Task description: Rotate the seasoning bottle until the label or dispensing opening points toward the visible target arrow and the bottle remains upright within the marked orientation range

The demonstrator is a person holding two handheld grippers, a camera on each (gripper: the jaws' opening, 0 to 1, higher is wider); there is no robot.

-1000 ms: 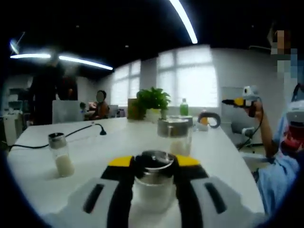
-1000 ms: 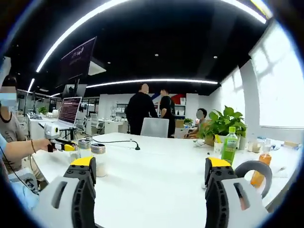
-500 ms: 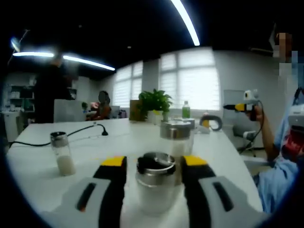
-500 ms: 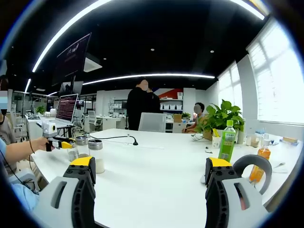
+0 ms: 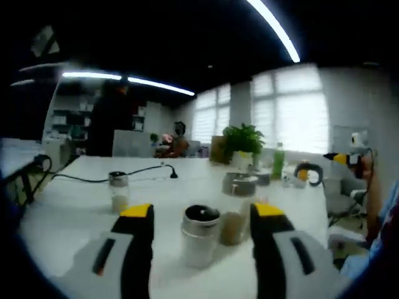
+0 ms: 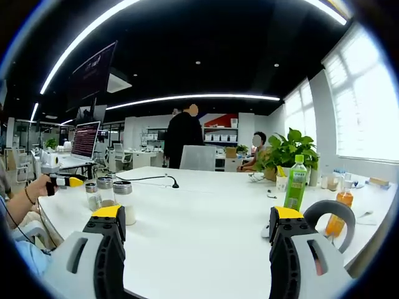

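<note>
Seasoning bottle is seen in the left gripper view standing upright on the white table, between the yellow-tipped jaws of the left gripper but apart from both. The jaws are spread wide and nothing is clamped. A clear body with a pale filling low inside is topped by a metal cap, and the dark dispensing opening faces up. A second shaker stands just behind and to the right, close enough to be knocked, and a third shaker stands well apart on the left with a black cable beyond it. No target arrow can be made out on the table.

The bottle is judged to be light, rigid and smooth-walled, probably glass, so it could slip or tip under a careless pinch. A hold on the clear body just below the cap, with both jaws squarely opposed, would likely keep it upright while it is turned; the polished cap is expected to be slicker.

In the right gripper view, the right gripper is held above bare table with its jaws wide apart and nothing between them. Three shakers are clustered at the left of that view, next to the other gripper held in a hand. A green bottle, an orange bottle and a potted plant stand on the right.
</note>
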